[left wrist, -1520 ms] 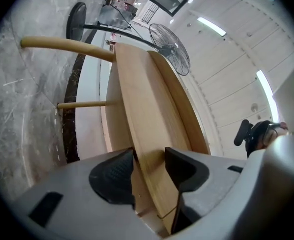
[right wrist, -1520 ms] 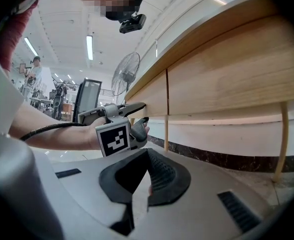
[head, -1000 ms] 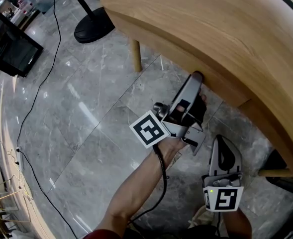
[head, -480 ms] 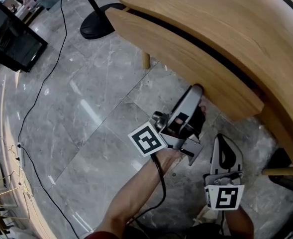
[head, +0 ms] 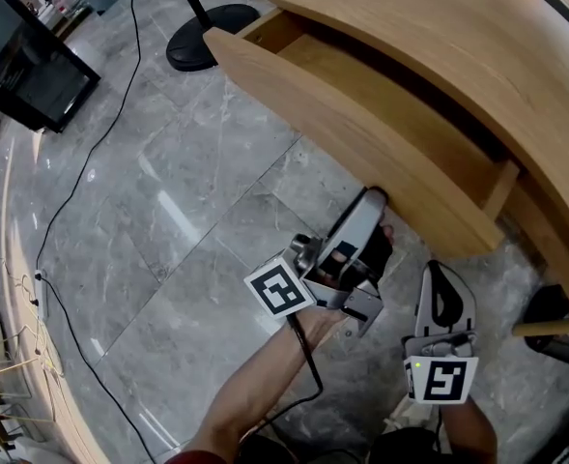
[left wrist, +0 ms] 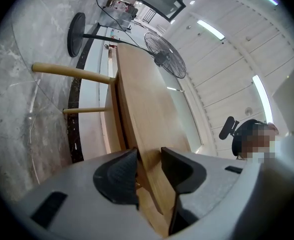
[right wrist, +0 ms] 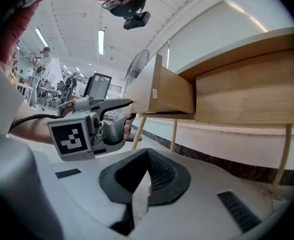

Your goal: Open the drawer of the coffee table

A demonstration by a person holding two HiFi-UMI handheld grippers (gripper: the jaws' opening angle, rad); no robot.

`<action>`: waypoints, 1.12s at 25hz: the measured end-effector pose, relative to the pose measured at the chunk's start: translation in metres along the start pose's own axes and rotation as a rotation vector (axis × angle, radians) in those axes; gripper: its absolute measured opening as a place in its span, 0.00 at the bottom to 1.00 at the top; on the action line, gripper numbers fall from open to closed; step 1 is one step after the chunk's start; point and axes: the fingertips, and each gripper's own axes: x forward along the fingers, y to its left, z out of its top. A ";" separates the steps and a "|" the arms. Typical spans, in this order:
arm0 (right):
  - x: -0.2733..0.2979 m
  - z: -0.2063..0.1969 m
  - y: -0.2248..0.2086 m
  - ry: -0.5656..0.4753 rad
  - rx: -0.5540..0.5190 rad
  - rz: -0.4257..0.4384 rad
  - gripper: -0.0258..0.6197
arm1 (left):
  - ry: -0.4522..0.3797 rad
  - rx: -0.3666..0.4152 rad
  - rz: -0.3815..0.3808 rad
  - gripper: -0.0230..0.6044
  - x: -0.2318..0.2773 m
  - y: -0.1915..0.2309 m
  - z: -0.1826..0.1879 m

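Marble floor (head: 168,211); left fingers (left wrist: 117,176), just closing, clamp curved wooden drawer (head: 361,158); right fingers (right wrist: 161,176) together.

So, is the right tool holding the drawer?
No, the right tool has its jaws together on nothing, and the drawer stands apart, ahead of it.
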 end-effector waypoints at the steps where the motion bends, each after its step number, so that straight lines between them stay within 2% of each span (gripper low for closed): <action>1: -0.001 0.002 0.002 -0.004 -0.015 0.004 0.03 | 0.002 0.001 0.002 0.29 -0.004 -0.003 0.001; 4: -0.007 0.007 0.009 -0.014 -0.059 0.019 0.03 | -0.002 0.005 -0.002 0.29 -0.020 -0.014 0.003; 8: -0.010 0.005 0.016 -0.002 -0.018 0.008 0.03 | -0.023 0.010 -0.011 0.29 -0.040 -0.026 0.010; 16: -0.019 0.009 0.040 -0.014 -0.100 0.045 0.03 | -0.013 0.040 -0.003 0.29 -0.075 -0.043 0.016; 23: -0.025 0.014 0.048 -0.024 -0.047 0.035 0.03 | -0.029 0.048 -0.025 0.29 -0.090 -0.055 0.020; 28: -0.028 0.015 0.053 -0.026 -0.054 0.042 0.03 | -0.006 0.057 0.005 0.29 -0.098 -0.058 0.019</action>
